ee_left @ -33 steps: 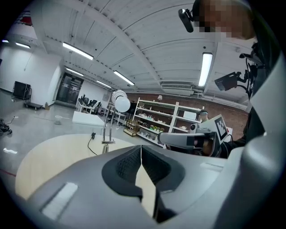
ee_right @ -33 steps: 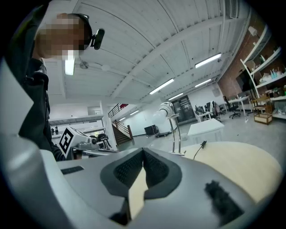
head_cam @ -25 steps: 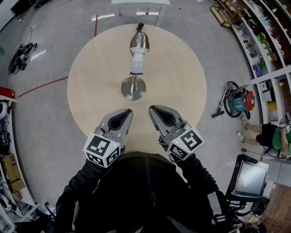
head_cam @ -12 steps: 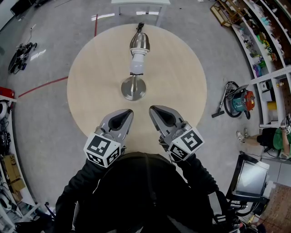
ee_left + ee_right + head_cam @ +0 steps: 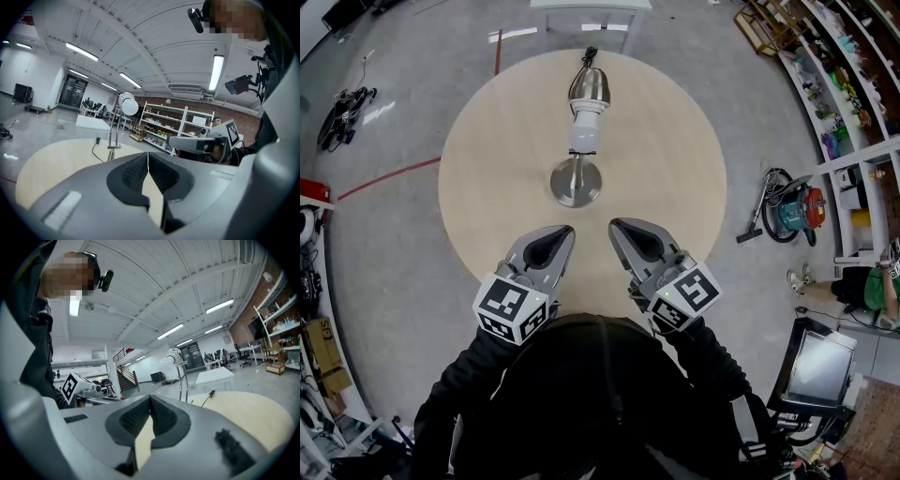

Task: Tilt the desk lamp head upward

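We hold L gripper [image 5: 555, 236] & R gripper [image 5: 623, 232] at 6 o'clock of the desk lamp [image 5: 578, 131] on the round table [image 5: 675, 141]. Both have jaws pressed together (nothing pinched).

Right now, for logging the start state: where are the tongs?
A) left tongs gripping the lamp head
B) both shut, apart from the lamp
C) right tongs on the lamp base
B: the left tongs and right tongs are shut and empty, short of the desk lamp.
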A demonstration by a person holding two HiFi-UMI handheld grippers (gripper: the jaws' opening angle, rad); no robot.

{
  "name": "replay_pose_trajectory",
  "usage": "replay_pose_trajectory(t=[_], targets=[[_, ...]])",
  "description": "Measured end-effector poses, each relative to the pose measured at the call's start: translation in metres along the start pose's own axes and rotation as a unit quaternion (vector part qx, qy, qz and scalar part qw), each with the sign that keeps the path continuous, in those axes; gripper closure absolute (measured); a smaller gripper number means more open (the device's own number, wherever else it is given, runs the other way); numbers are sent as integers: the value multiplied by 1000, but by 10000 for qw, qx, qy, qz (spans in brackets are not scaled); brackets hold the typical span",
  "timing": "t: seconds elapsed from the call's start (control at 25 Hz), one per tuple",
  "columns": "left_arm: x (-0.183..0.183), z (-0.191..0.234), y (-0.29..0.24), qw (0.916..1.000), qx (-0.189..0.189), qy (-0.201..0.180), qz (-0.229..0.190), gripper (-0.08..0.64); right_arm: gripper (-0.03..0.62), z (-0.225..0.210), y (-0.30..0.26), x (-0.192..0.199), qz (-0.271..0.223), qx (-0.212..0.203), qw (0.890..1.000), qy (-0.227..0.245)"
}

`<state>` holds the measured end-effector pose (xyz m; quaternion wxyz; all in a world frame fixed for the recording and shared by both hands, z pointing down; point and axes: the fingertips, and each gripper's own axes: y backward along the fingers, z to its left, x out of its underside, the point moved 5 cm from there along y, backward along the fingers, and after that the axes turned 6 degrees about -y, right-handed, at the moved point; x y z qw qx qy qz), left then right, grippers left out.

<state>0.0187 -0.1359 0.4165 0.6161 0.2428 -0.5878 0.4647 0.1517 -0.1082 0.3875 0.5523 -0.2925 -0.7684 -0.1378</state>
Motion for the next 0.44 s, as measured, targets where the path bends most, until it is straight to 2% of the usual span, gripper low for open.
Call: replay_pose_trajectory(t=[0.44], targets=[[4, 0, 2, 10000, -10, 26, 53, 548, 589, 0, 1, 3, 2, 26, 10000, -34]])
